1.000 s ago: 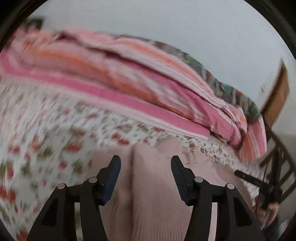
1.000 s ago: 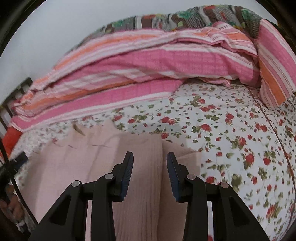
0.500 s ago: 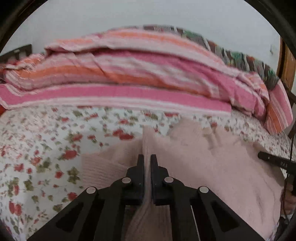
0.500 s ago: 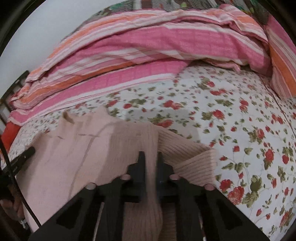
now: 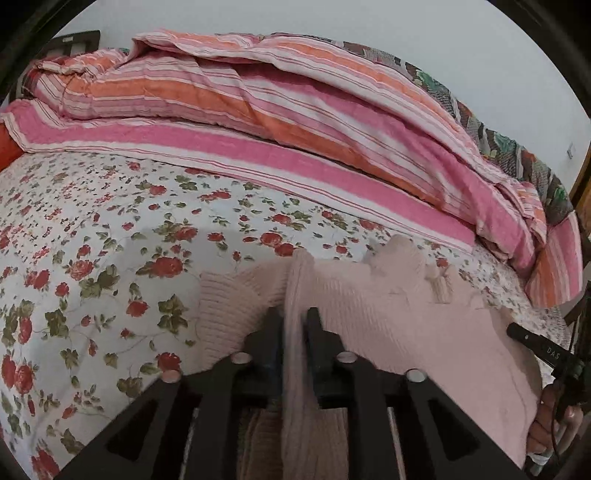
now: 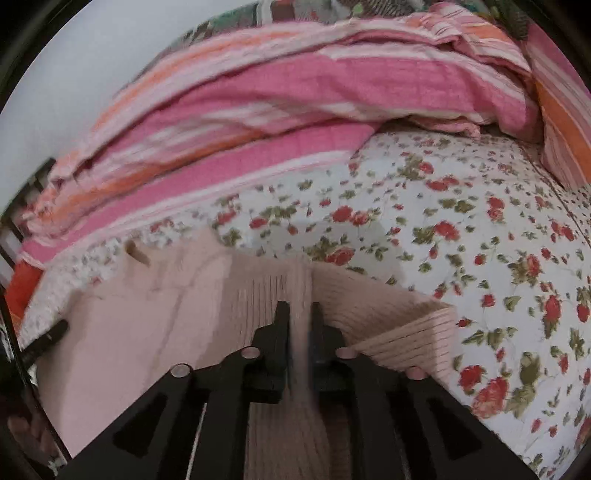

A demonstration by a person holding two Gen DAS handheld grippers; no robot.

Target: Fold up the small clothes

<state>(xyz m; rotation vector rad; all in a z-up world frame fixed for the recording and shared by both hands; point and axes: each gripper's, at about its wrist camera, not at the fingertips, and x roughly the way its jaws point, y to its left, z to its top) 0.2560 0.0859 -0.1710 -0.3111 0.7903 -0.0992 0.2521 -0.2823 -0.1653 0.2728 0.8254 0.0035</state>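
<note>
A pale pink ribbed knit sweater (image 5: 388, 314) lies on the flowered bedspread (image 5: 110, 240); it also shows in the right wrist view (image 6: 147, 332). My left gripper (image 5: 293, 317) is shut on a pinched ridge of the sweater near its left side. My right gripper (image 6: 299, 314) is shut on a pinched ridge near its right side, beside a ribbed sleeve or hem (image 6: 406, 332) that is folded up. The other gripper's tip shows at the right edge of the left view (image 5: 535, 347) and at the left edge of the right view (image 6: 44, 338).
A heaped pink and orange striped quilt (image 5: 295, 122) runs along the back of the bed against a pale wall (image 5: 406, 29). Flowered bedspread (image 6: 498, 240) stretches out to the right of the sweater. A wooden frame (image 5: 581, 199) stands at far right.
Both grippers were open over the sweater one second ago and have since closed on pinched ridges of the knit. The fabric now rises between the fingers.
</note>
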